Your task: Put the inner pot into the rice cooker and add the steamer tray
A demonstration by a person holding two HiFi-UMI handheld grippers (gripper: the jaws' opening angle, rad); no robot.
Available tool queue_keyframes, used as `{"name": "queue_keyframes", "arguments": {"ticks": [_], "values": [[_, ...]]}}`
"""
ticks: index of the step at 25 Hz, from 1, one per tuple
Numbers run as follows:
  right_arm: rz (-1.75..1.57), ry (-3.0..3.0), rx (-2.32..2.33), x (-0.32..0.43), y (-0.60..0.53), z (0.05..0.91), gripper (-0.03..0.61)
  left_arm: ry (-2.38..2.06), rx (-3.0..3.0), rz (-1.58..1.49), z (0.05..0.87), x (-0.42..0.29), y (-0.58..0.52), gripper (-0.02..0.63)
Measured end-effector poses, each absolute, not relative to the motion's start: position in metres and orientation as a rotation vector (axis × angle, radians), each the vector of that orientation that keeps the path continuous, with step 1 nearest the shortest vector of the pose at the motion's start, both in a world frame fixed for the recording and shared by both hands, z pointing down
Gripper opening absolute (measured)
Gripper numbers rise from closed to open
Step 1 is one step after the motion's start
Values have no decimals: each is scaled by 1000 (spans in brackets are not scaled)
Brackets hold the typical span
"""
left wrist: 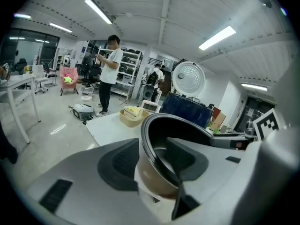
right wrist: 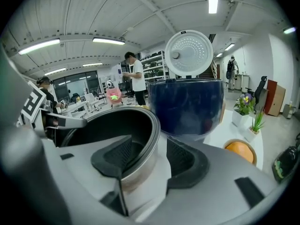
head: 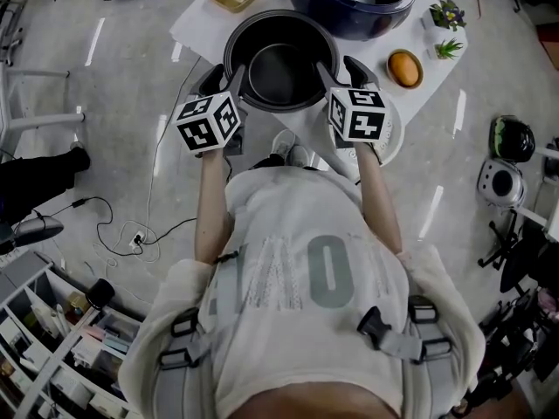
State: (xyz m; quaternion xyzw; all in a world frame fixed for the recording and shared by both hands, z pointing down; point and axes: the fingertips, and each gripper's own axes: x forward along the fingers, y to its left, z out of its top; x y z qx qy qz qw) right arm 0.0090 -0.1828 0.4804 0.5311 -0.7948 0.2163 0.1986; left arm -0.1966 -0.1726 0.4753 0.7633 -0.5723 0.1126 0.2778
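astride pot [head: 278,75] rim: left gripper [head: 225,80], right gripper [head: 342,73]

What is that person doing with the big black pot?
A person holds a gripper in each hand. The left gripper and right gripper each straddle the inner pot's rim, one jaw inside, one outside, not clamped yet. The pot sits on the white table; the blue rice cooker stands open behind it.

Rice cooker [head: 351,11] cropped at the top edge — white tray [head: 393,147] mostly under right tool [head: 342,71]
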Motion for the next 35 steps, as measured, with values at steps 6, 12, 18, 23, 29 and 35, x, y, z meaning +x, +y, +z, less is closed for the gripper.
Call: {"name": "queue_keyframes", "arguments": {"ticks": [6,12,18,23,29,35], "values": [[630,-2226,1494,8,-184,483,220,-1546,2029,336,481,-199,-174,137],[619,-2211,1482,3,-181,486,173,-1538,2033,345,484,-199,-172,135],[601,-2176,1465,3,-183,487,175,-1575,2044,358,483,-198,-173,135],[715,-2151,1490,4,-180,488,154,-1579,2018,310,482,-200,-170,127],[805,-2151,1495,4,-179,484,130,-1584,1997,313,478,-203,-167,118],[763,-2155,1467,-2,-179,477,126,-1614,1972,321,478,-209,-159,120]]}}
